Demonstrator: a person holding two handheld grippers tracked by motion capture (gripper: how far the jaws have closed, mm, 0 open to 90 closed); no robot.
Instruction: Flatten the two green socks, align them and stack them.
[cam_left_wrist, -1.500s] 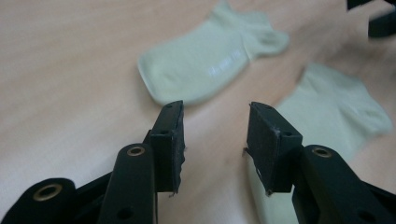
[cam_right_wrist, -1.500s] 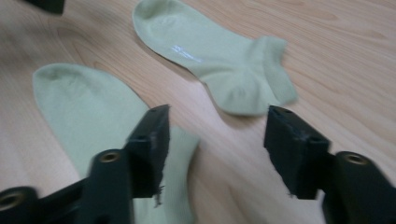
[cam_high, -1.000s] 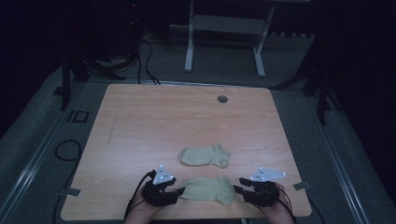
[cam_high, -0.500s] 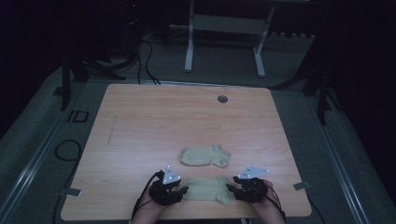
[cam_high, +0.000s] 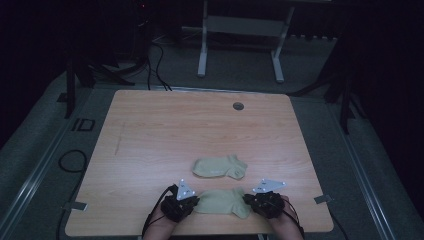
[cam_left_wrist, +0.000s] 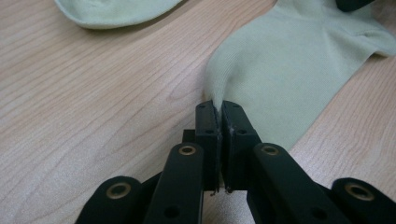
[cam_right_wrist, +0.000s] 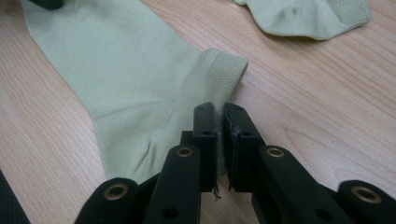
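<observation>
Here the near sock (cam_high: 222, 201) lies flat at the table's (cam_high: 150, 130) front edge, its ends pinched by the just-closed left gripper (cam_high: 192, 202) and right gripper (cam_high: 248, 199). A second sock (cam_high: 220, 166) lies just beyond. The surrounding room is too dark to make out.

Black two-jaw left gripper (cam_left_wrist: 219, 109) and right gripper (cam_right_wrist: 219, 112), brass-ringed pivots, grey three-cornered top plates, trailing black cables.
</observation>
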